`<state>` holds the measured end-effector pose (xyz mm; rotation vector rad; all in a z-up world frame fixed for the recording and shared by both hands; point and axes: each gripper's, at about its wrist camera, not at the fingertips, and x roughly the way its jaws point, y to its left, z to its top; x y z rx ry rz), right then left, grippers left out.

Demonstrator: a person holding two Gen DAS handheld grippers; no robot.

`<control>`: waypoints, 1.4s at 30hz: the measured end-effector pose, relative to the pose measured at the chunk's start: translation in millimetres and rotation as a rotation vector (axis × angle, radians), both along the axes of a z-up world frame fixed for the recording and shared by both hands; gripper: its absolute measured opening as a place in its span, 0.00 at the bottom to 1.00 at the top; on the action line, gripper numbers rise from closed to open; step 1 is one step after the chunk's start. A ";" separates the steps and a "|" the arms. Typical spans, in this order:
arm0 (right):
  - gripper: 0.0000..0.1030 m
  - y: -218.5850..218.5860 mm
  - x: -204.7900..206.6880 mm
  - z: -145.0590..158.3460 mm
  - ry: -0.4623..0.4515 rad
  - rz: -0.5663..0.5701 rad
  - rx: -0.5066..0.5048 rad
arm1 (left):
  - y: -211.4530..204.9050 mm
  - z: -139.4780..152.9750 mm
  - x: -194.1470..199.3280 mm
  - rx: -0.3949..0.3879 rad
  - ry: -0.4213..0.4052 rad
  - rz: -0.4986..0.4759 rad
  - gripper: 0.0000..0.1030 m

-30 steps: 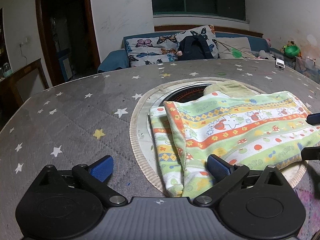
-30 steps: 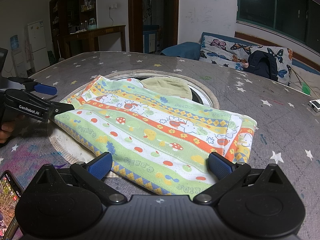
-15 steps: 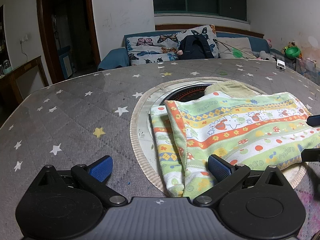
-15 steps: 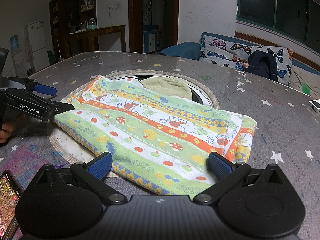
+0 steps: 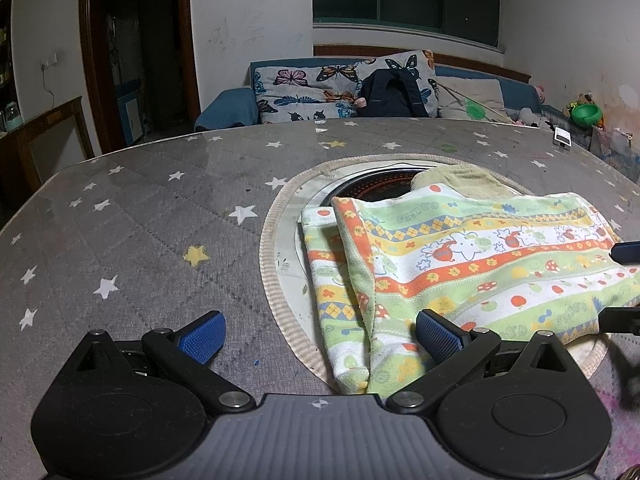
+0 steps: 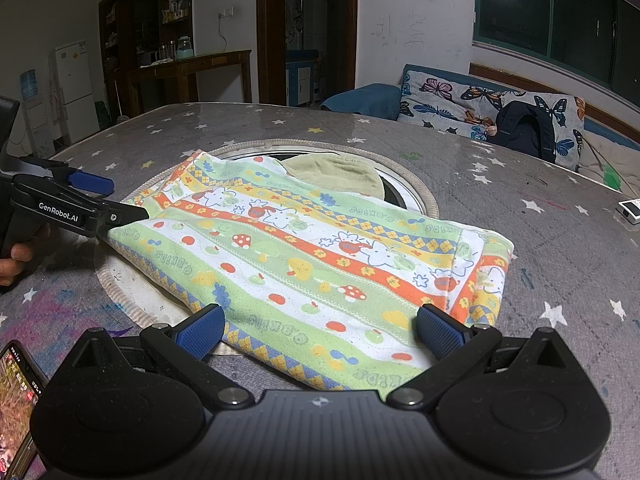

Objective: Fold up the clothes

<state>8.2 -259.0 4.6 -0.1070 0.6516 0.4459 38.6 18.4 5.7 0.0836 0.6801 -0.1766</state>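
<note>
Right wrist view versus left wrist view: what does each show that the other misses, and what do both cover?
Only the right wrist view shows the phone at the table's near edge, the fridge and the hand holding the left gripper.

Only the left wrist view shows the green toy past the sofa, and the cloth's doubled end layers.

Both show the patterned cloth folded over the round mat, the beige cloth behind it, the backpack, and both grippers open, gripping nothing.

We see a grey star-printed counter [image 6: 460, 184] bearing a folded patterned cloth [image 6: 320, 256], a phone [image 6: 16, 392] and a white remote [image 6: 630, 211].
</note>
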 end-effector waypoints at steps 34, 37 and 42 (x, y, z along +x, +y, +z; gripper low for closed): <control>1.00 1.5 -0.4 -0.9 -0.002 -0.001 -0.012 | -10.1 18.7 -18.2 0.031 -0.016 0.062 1.00; 1.00 1.4 -0.3 -1.0 -0.001 0.000 -0.011 | -10.0 22.3 -23.3 0.011 -0.009 0.072 1.00; 1.00 1.2 -0.3 -0.4 0.003 0.001 -0.009 | -9.7 28.8 -32.7 -0.012 -0.002 0.097 1.00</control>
